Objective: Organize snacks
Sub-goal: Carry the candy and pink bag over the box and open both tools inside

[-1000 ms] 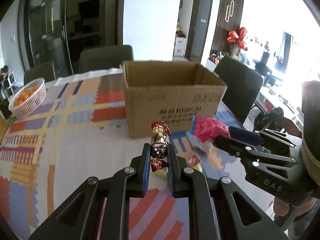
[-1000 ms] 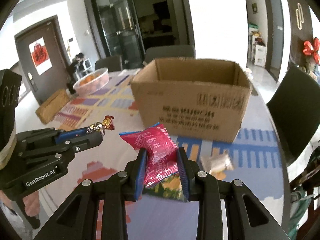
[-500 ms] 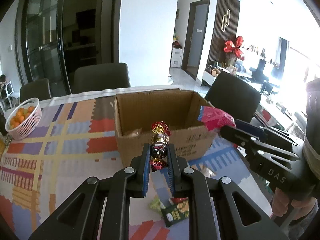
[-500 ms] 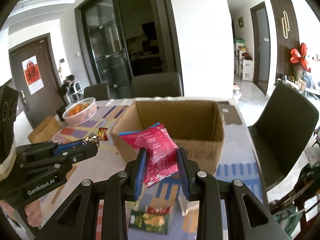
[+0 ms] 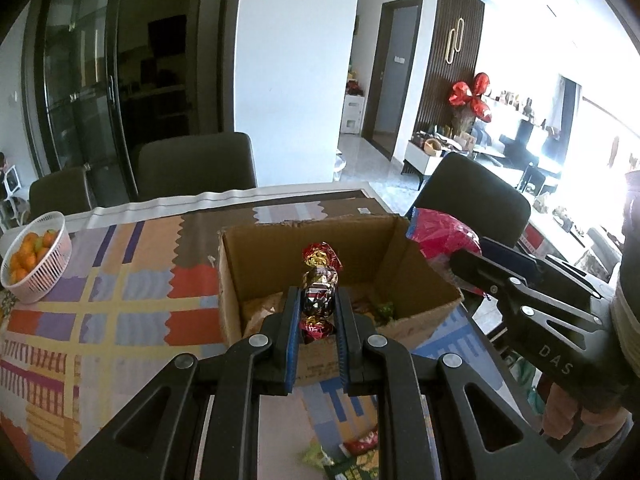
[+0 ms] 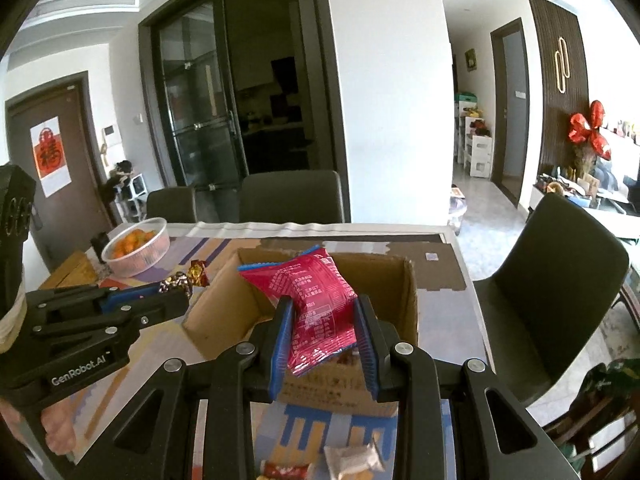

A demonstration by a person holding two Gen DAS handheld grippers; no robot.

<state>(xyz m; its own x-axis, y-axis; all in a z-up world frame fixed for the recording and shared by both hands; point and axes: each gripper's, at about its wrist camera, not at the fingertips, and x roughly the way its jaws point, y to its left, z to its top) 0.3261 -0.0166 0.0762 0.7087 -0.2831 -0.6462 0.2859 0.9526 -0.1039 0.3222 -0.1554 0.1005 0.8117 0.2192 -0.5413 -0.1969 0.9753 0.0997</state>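
Note:
An open cardboard box (image 5: 316, 240) (image 6: 408, 300) stands on the patterned tablecloth with several snacks lying inside. My left gripper (image 5: 318, 296) is shut on a foil-wrapped candy (image 5: 320, 280), red and gold with twisted ends, held above the box's near wall. My right gripper (image 6: 322, 308) is shut on a pink snack packet (image 6: 316, 300) with a blue seam, raised over the box's front edge. In the left wrist view the packet (image 5: 440, 236) hangs at the box's right corner. The candy (image 6: 184, 278) shows left of the box in the right wrist view.
A white basket of oranges (image 5: 34, 256) (image 6: 136, 246) sits at the table's far left. Loose snack packets (image 5: 356, 452) (image 6: 352, 456) lie on the cloth in front of the box. Dark chairs (image 5: 196, 168) (image 6: 560, 280) stand behind and to the right of the table.
Both grippers have risen and moved forward with their snacks. The box's side filled the view before; now its open top and contents show below the held items.

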